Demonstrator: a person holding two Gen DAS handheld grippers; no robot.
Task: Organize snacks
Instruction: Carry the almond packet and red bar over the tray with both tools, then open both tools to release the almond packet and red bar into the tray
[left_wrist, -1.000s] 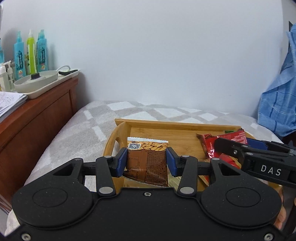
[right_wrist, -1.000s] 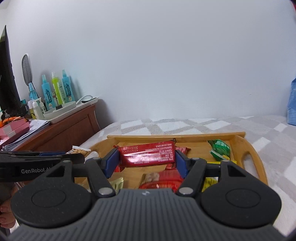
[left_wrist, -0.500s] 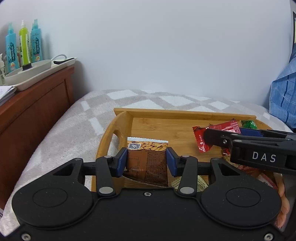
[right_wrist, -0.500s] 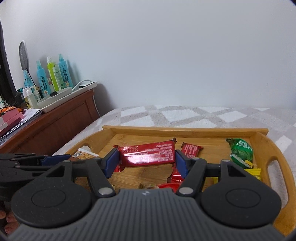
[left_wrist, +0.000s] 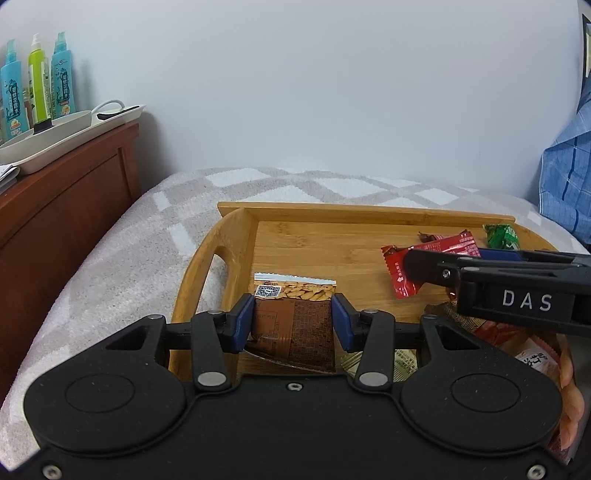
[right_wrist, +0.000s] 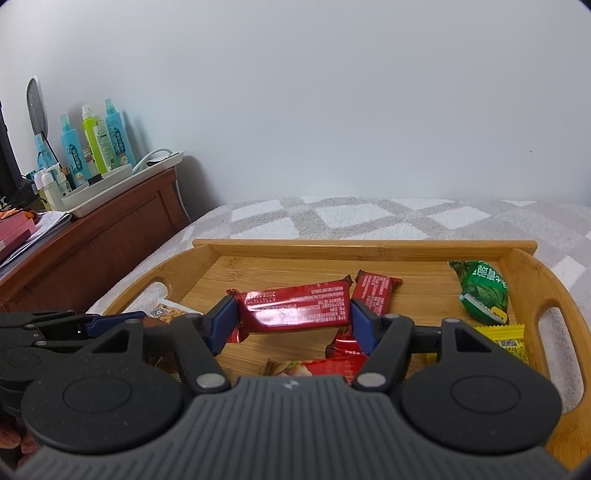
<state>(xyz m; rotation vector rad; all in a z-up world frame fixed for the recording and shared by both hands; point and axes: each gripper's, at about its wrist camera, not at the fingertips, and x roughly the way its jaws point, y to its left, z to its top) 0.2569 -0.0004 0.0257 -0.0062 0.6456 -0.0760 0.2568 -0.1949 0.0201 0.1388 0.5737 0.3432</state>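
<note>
Bamboo tray (right_wrist: 524, 273) on the bed (right_wrist: 369, 218), and I'm bringing two snacks down to it at once. My left tongs (left_wrist: 293, 317) pinch the brown almond packet (left_wrist: 295, 314) across its width, over the tray's left end beside the handle cutout; its long axis runs away from me, the torn silver edge pointing to the far rim. My right tongs (right_wrist: 291, 319) hold the long red bar (right_wrist: 291, 304) by its two ends, over the middle of the tray, its length lying crosswise, left to right and tilted slightly up to the right. Those jaws are opening, with the bar between the pads, so I judge this to be the release.

To do it well I'd keep the right side low and level so the bar drops flat beside the smaller red bar (right_wrist: 373, 291) rather than on top of it, then place the almond packet in the bare left corner, clear of the green packet (right_wrist: 484, 291) and yellow packet (right_wrist: 506, 339).
</note>
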